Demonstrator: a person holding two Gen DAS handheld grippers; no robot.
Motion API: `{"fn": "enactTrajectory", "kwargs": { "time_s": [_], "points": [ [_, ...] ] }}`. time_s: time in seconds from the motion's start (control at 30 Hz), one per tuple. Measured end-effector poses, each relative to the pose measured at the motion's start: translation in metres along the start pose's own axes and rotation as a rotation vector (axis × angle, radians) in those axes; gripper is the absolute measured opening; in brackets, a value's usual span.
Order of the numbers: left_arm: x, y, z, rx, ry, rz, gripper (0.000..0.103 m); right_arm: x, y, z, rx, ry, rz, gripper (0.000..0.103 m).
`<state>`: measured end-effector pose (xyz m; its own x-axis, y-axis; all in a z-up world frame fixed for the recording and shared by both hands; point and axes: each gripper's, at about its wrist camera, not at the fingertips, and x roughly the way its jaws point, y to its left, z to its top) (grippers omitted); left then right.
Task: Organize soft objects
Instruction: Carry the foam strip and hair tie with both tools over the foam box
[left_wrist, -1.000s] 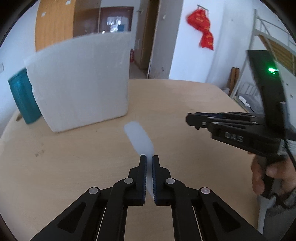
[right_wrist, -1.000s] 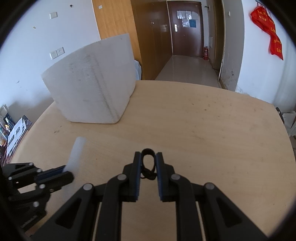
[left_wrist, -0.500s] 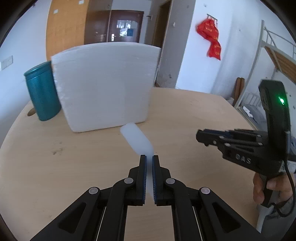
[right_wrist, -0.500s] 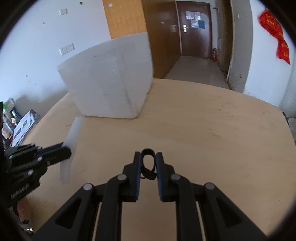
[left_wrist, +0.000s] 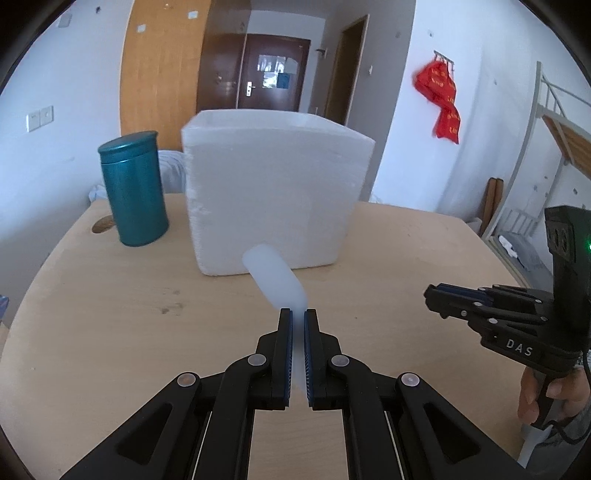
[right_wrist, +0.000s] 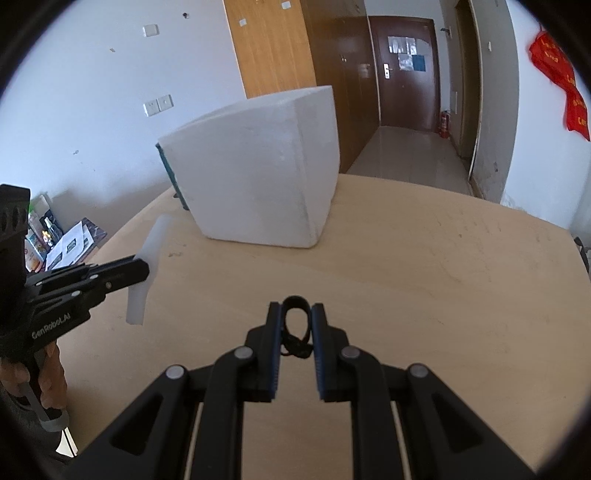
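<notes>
Left wrist view has the left gripper (left_wrist: 298, 317) pinched tight on a white foam strip (left_wrist: 275, 275), a flat, pale, slightly translucent piece with a rounded far end that sticks out past the fingertips and tilts up to the left, held above the wooden table (left_wrist: 110, 314). Its tip points at the big white foam box (left_wrist: 271, 192) standing on the table, and a teal canister (left_wrist: 133, 188) sits just left of that box. From the right wrist view you can see the same strip (right_wrist: 146, 264) from the side, thin and long, poking out both above and below the left gripper's fingers. The right gripper (right_wrist: 297, 314) is closed narrow on a small black elastic loop (right_wrist: 295, 325), which stands upright between the pads, squashed into an oval, with a bit of knot bunched at the bottom.
</notes>
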<state>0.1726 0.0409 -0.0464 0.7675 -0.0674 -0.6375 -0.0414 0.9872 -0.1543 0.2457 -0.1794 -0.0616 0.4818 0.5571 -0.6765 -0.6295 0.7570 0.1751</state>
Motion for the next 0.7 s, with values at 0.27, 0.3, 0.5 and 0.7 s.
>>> {"fn": "enactTrajectory", "kwargs": {
  "time_s": [0.27, 0.3, 0.5, 0.7],
  "points": [
    [-0.017, 0.006, 0.004, 0.005, -0.053, -0.009, 0.006, -0.016, 0.011, 0.003, 0.001, -0.075, 0.0, 0.019],
    [-0.018, 0.006, 0.005, 0.003, -0.055, -0.013, 0.006, -0.017, 0.013, 0.005, -0.001, -0.082, -0.001, 0.019],
    [-0.03, 0.007, 0.018, 0.014, -0.098, -0.025, 0.006, -0.025, 0.022, 0.016, -0.009, -0.12, -0.013, 0.019],
    [-0.04, 0.0, 0.035, 0.026, -0.132, -0.042, 0.006, -0.037, 0.029, 0.027, -0.011, -0.163, -0.03, 0.019]
  ]
}}
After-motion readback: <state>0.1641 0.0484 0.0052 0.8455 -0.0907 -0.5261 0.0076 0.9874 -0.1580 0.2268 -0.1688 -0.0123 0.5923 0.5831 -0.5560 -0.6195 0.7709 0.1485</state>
